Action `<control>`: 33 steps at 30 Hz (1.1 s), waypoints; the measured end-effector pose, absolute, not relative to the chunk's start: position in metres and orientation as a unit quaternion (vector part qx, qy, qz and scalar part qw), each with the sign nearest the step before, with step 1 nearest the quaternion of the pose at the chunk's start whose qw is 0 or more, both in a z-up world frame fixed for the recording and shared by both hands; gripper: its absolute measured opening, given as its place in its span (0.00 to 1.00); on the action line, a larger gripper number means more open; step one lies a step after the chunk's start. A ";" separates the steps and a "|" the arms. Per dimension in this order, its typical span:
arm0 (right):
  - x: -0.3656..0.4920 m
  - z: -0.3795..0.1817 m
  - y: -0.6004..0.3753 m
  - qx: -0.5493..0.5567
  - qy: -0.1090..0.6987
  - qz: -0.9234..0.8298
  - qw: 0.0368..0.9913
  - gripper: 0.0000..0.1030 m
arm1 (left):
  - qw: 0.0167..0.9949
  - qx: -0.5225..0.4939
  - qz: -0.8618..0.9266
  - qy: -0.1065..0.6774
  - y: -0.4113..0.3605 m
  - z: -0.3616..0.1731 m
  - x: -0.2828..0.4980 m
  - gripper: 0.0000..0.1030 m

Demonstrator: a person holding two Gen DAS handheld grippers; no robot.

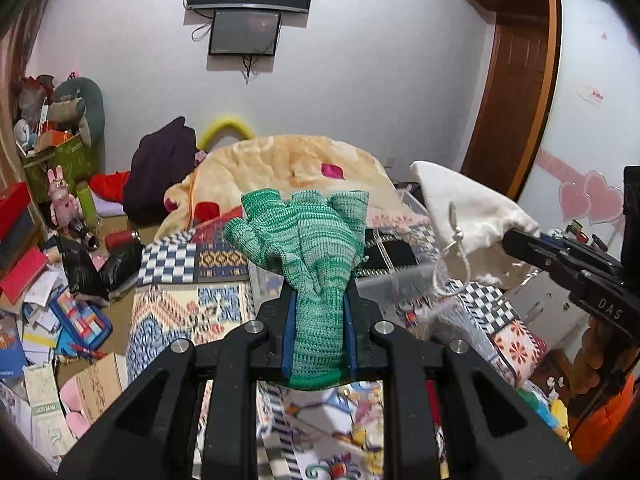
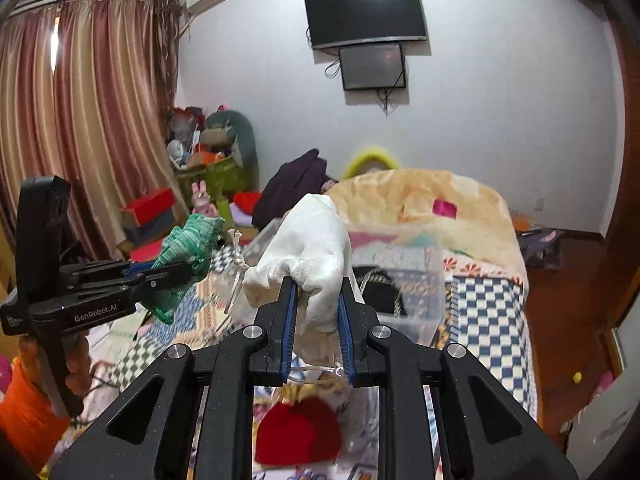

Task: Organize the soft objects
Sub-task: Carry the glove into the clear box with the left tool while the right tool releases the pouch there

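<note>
My left gripper point(image 1: 318, 300) is shut on the cuff of a green knitted glove point(image 1: 308, 240), held up above the bed. The same gripper point(image 2: 176, 270) and glove point(image 2: 188, 252) show at the left of the right wrist view. My right gripper point(image 2: 317, 292) is shut on a white drawstring pouch point(image 2: 312, 248), also held in the air. It appears at the right of the left wrist view point(image 1: 516, 242) with the pouch point(image 1: 468, 216) and its cord hanging. A red knitted hat point(image 2: 298, 430) lies on the bed below the right gripper.
A clear plastic storage box point(image 2: 412, 280) sits on the patterned bedspread point(image 1: 176, 312) ahead of both grippers, with a dark item inside. A folded peach blanket point(image 1: 296, 164) lies behind it. Cluttered boxes, books and toys point(image 1: 48, 240) fill the floor at the left.
</note>
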State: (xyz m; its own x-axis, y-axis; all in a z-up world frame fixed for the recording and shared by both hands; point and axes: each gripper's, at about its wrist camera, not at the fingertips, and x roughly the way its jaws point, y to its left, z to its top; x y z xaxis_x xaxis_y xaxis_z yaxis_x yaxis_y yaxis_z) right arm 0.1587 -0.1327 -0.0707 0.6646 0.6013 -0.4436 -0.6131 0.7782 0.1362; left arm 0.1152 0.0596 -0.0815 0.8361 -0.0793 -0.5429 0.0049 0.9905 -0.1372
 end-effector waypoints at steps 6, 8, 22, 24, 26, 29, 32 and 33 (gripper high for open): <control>0.177 -0.066 -0.127 -0.005 0.229 0.314 0.921 0.17 | 0.954 -0.070 -0.013 0.291 0.064 -0.084 0.144 0.19; 0.186 -0.066 -0.122 -0.005 0.231 0.307 0.923 0.17 | 0.952 -0.073 -0.005 0.298 0.067 -0.088 0.156 0.19; 0.232 -0.094 -0.083 0.001 0.291 0.304 0.907 0.17 | 0.937 -0.094 0.004 0.336 0.075 -0.121 0.210 0.19; 0.235 -0.098 -0.075 -0.005 0.302 0.302 0.904 0.17 | 0.936 -0.094 0.006 0.339 0.074 -0.123 0.215 0.19; 0.237 -0.103 -0.070 -0.011 0.311 0.300 0.902 0.17 | 0.934 -0.094 0.008 0.344 0.074 -0.126 0.220 0.19; 0.241 -0.112 -0.065 -0.018 0.328 0.298 0.896 0.17 | 0.933 -0.095 0.010 0.347 0.074 -0.130 0.225 0.19; 0.243 -0.119 -0.062 -0.026 0.340 0.296 0.892 0.17 | 0.931 -0.086 0.009 0.355 0.070 -0.133 0.228 0.21; 0.244 -0.121 -0.062 -0.028 0.343 0.296 0.891 0.18 | 0.930 -0.082 0.008 0.358 0.068 -0.134 0.228 0.26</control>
State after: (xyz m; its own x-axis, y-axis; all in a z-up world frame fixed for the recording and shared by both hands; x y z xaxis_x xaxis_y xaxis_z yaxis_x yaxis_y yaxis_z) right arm 0.2439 -0.0621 -0.1210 0.5899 0.5080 -0.6277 -0.5458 0.8237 0.1537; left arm 0.2282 0.0684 -0.1342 0.7429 -0.0436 -0.6680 -0.0740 0.9864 -0.1468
